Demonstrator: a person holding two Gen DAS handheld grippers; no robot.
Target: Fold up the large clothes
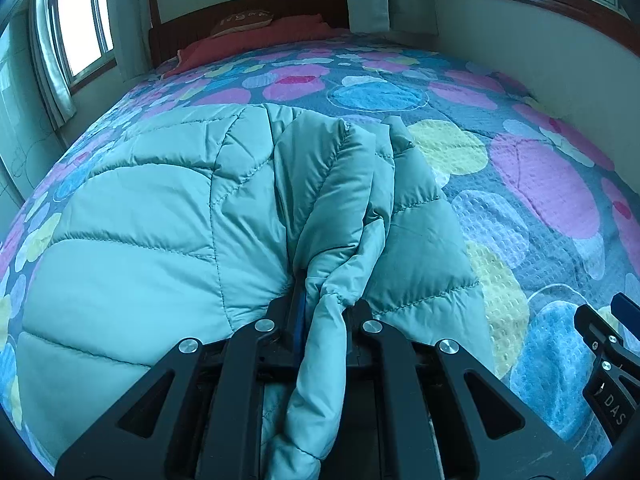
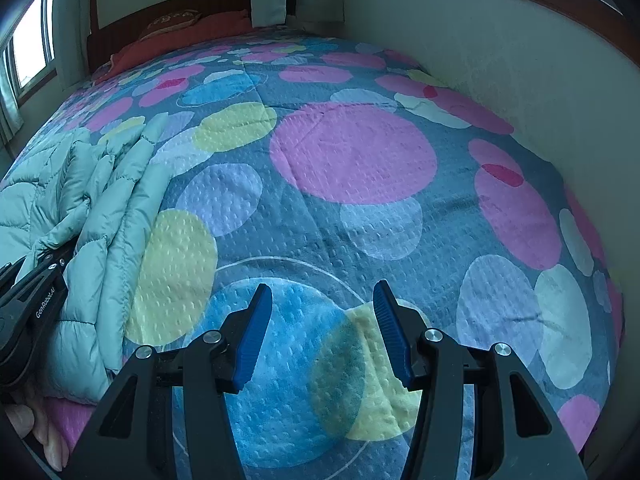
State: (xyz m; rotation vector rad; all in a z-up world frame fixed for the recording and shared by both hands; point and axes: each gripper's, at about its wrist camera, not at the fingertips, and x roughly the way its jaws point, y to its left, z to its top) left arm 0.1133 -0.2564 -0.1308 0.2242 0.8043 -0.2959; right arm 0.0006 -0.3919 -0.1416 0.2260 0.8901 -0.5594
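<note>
A pale teal quilted down jacket point(image 1: 152, 216) lies spread on the bed, its right part bunched into folds. My left gripper point(image 1: 326, 308) is shut on a twisted fold of that jacket, which hangs down between its black arms. In the right wrist view the jacket point(image 2: 100, 208) lies at the left, and the left gripper point(image 2: 38, 280) shows there among its folds. My right gripper point(image 2: 322, 300) stands open over the bedspread, blue pads apart with nothing between them. It also shows at the right edge of the left wrist view, right gripper point(image 1: 616, 320).
The bed is covered by a grey bedspread point(image 2: 352, 152) with pink, blue and yellow circles. A red pillow point(image 1: 256, 36) and wooden headboard point(image 1: 248, 8) lie at the far end. A wall point(image 2: 520, 60) runs along the right. Fingers of a hand point(image 2: 24, 420) show at lower left.
</note>
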